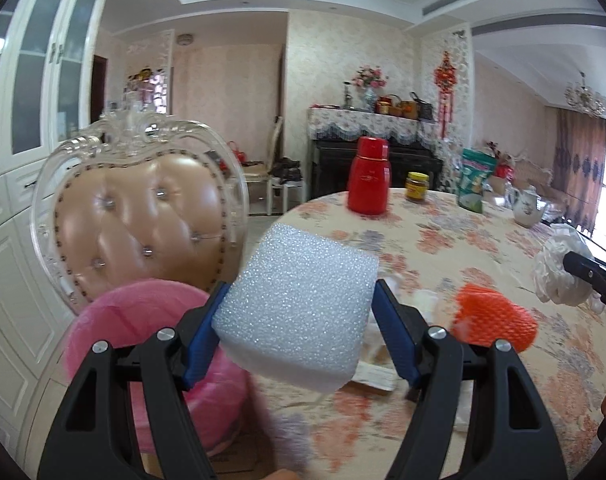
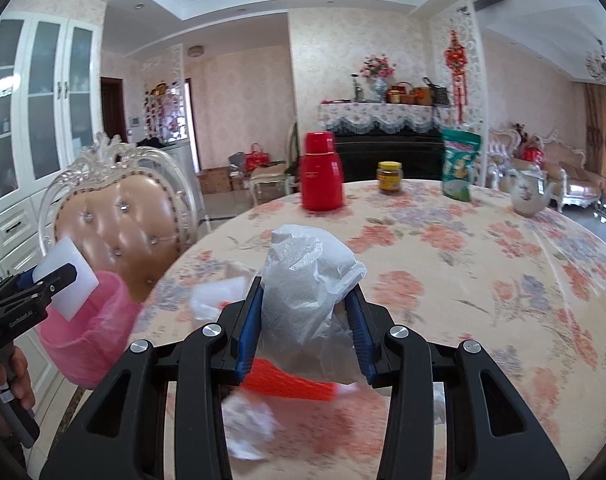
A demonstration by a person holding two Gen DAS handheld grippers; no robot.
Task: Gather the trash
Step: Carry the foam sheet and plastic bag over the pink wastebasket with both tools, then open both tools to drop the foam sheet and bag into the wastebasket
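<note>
Above table: left gripper clamps foam block, right gripper crumpled bag.

I am looking across a round table wearing a floral cloth, where a red flask is standing upright toward the far edge, with a small yellow-lidded jar sitting just to its right, then a green snack bag standing up, and a white teapot resting further right still. A tufted, tan-backed chair with a pale carved frame is facing me at the table's left side, and tall white cabinets are lining the wall behind it. Farther back a dark piano is sitting under a fringed floral cover, holding a vase of flowers and what are probably baskets, too small to tell.
</note>
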